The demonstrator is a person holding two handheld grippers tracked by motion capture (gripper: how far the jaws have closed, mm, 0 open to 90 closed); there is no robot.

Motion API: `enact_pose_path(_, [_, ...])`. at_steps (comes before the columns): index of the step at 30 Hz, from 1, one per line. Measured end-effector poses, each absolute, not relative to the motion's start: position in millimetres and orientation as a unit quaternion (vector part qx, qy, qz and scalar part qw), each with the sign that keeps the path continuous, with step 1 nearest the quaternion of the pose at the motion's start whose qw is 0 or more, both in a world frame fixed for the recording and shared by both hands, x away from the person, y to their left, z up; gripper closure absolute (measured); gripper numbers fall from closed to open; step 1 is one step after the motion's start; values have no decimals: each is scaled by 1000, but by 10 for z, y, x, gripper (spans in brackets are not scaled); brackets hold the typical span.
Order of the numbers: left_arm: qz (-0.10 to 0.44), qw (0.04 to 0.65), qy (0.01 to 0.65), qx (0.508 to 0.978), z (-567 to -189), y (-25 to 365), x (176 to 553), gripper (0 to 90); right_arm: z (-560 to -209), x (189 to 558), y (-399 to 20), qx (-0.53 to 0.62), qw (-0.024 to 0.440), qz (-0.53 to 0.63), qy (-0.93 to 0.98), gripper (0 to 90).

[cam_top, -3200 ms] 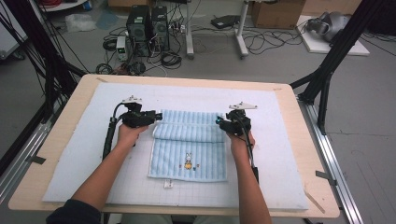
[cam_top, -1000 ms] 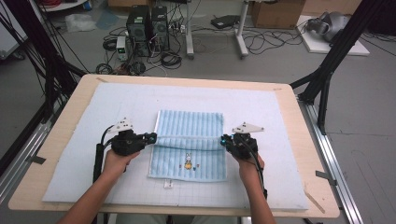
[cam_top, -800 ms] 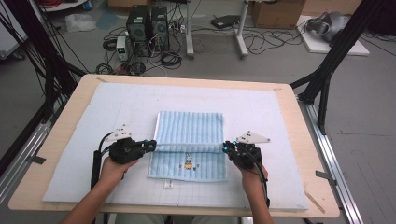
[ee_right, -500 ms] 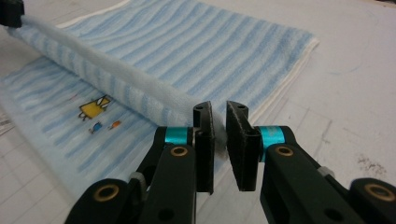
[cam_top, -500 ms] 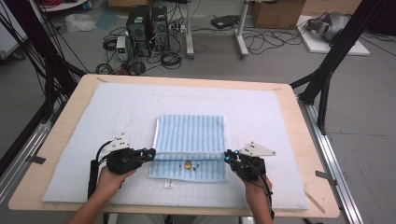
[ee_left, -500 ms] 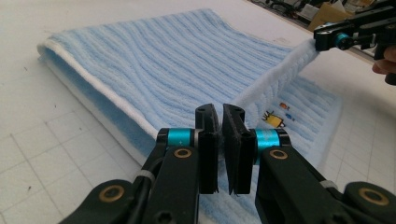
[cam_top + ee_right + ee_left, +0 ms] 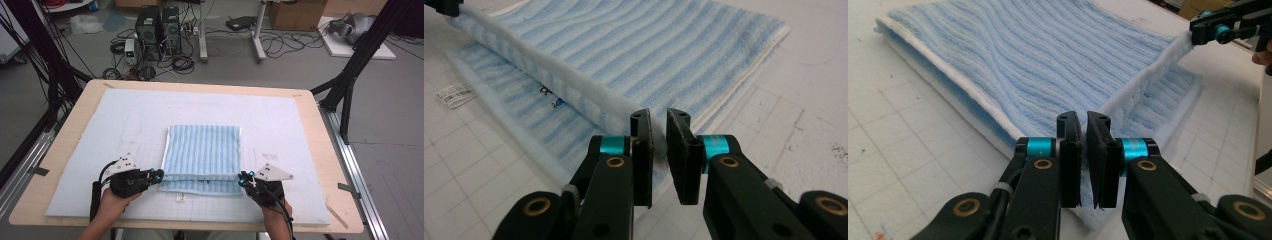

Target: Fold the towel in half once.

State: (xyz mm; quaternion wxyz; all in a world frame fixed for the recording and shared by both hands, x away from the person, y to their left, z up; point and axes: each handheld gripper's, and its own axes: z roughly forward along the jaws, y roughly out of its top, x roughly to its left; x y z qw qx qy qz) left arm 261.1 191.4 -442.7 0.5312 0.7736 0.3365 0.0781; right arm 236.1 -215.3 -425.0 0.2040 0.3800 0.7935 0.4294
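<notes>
The left tool (image 7: 159, 175) and the right tool (image 7: 242, 181) travelled from the far part of the pale grey gridded foam mat (image 7: 80, 145) on the counter toward the person's side, each clamped on a corner of the light blue striped terry towel (image 7: 204, 150). They carried the towel's far edge with them, so the cloth that had lain open, with its small printed figure uncovered, folded over itself. The folded-over edge came down close to the near hem, leaving a narrow strip of the lower layer exposed in front. The printed figure was almost covered, and the towel's outline grew shorter front to back. The forearms drew back to the bottom edge of the high view.
</notes>
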Motion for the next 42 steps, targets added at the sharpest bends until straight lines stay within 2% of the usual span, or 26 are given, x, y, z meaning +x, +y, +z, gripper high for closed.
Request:
enact_pose_path(9, [62, 540, 329, 772, -4417, 1933, 2535, 811, -4281, 2295, -2180, 375, 197, 421, 802, 800])
enact_pose_path(13, [66, 543, 353, 759, -4400, 1951, 2578, 619, -4264, 2275, -2225, 388, 197, 430, 791, 660])
enact_pose_path(15, [70, 544, 360, 755, -4399, 1970, 2599, 591, -4253, 2286, -2263, 399, 201, 440, 779, 632])
enact_pose_path(19, [71, 530, 388, 751, -4429, 1974, 2658, 526, -4300, 2344, -2246, 405, 195, 432, 782, 635])
enact_pose_path(21, [70, 516, 391, 759, -4463, 1944, 2670, 526, -4338, 2366, -2202, 404, 187, 425, 788, 642])
enact_pose_path(23, [63, 501, 390, 770, -4504, 1899, 2673, 539, -4379, 2391, -2151, 395, 180, 415, 799, 660])
enact_pose_path(26, [64, 479, 372, 793, -4522, 1815, 2648, 621, -4434, 2414, -2087, 388, 166, 398, 815, 709])
enact_pose_path(28, [65, 474, 358, 802, -4516, 1779, 2612, 707, -4466, 2415, -2047, 374, 169, 377, 830, 750])
enact_pose_path(31, [76, 456, 345, 817, -4520, 1728, 2573, 831, -4452, 2393, -2031, 355, 171, 366, 843, 868])
enact_pose_path(32, [78, 451, 341, 821, -4511, 1717, 2562, 870, -4445, 2381, -2025, 356, 171, 364, 843, 875])
enact_pose_path(42, [46, 470, 343, 812, -4428, 1833, 2472, 892, -4369, 2289, -2109, 356, 148, 369, 846, 857])
